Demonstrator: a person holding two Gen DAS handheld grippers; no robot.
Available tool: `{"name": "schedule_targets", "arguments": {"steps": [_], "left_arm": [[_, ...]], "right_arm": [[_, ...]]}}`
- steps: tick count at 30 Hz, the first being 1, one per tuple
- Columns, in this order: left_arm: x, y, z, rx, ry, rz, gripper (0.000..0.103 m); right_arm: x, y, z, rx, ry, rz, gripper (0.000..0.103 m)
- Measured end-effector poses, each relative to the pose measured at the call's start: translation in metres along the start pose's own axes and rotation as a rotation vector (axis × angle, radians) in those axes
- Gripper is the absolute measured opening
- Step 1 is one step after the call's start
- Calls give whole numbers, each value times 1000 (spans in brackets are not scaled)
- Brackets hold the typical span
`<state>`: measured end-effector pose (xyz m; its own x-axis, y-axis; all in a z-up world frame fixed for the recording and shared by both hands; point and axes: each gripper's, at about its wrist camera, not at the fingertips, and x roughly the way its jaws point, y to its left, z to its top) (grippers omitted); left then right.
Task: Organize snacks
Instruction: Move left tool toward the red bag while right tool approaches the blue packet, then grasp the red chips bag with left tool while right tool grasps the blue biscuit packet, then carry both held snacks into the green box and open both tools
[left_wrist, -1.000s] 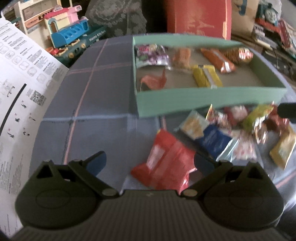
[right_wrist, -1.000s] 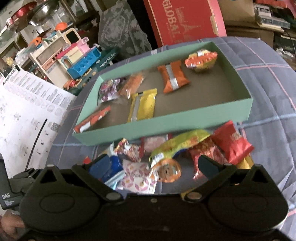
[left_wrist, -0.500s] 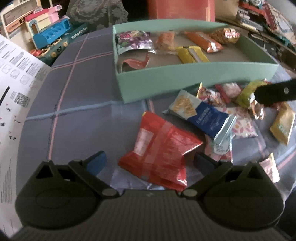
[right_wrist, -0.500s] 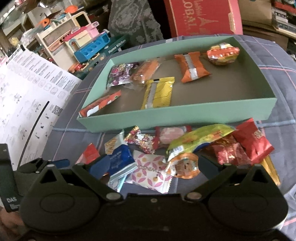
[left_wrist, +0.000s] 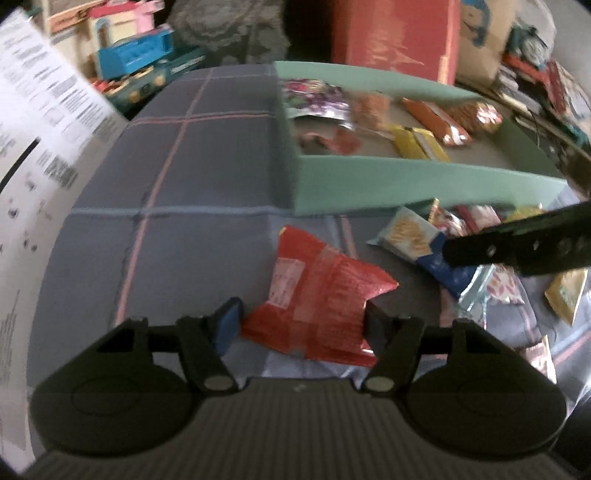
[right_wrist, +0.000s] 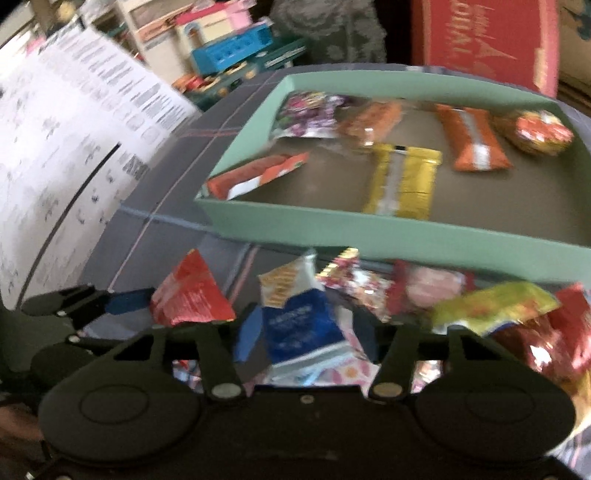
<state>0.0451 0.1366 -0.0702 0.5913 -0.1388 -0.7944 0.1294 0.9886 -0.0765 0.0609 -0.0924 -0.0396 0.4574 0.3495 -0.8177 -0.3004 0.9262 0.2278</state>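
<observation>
A crumpled red snack packet (left_wrist: 317, 306) lies on the grey plaid cloth. My left gripper (left_wrist: 301, 323) is closing on it, and both pads touch its edges. The right wrist view shows that packet (right_wrist: 188, 295) at the left. My right gripper (right_wrist: 308, 332) is closing around a blue and white snack packet (right_wrist: 299, 325). Its left pad touches the packet; the right pad stands just clear. One right finger (left_wrist: 517, 243) crosses the left wrist view. Behind stands the green box (right_wrist: 369, 232) holding several snacks, among them a yellow bar (right_wrist: 402, 181).
Loose snacks are heaped before the box, with a yellow-green packet (right_wrist: 491, 306) at the right. A white printed sheet (left_wrist: 44, 129) covers the left side. Plastic toys (left_wrist: 140, 59) and a red carton (left_wrist: 391, 33) stand behind the cloth (left_wrist: 184, 184).
Both grippers' jaws have narrowed from wide open. The left has come down around the red packet. The right has swung left from the round orange snack to the blue packet.
</observation>
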Motion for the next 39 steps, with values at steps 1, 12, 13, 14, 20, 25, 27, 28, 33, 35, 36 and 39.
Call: {"name": "schedule_targets", "arguments": {"steps": [1,12,13,14,20,25,27,28,33,35,36,39], "left_arm": [[-1,4,-1,-12,-2,-3,67],[-4,10,-7,-26,-15,-11,68],[-3,9,-6,-25,-16,-9,68],[-4,9,-7,-25,-17,-7,68],[-8,10,-7,-63,-10,-16,66],[-19,8,-5,-89,-14,-43,65],[-27,4,-2,-89,-27,-51,65],[-32,3,0,-89,-36,-57,65],[-50,-9,25,-56,-88,-58,65],[-54,-15,40,-40,-109,-59,65],[-54,-20,50,-28,-120,-55,65],[-50,-37,78,17,-156,-46,65]], "right_arm": [[4,4,1,-17,6,-1,53],[36,35,3,-191,35,-75,44],[37,36,3,-205,28,-82,42],[36,36,1,-208,23,-84,40],[20,25,-1,-104,-1,-19,40],[-4,7,-3,-23,-22,50,40],[-17,-2,-3,7,-38,71,40],[-22,-5,-3,18,-47,78,40],[-50,-30,5,91,-126,91,40],[-58,-41,10,121,-158,81,40],[-62,-48,13,138,-175,74,40],[-71,-66,23,182,-218,50,40]]}}
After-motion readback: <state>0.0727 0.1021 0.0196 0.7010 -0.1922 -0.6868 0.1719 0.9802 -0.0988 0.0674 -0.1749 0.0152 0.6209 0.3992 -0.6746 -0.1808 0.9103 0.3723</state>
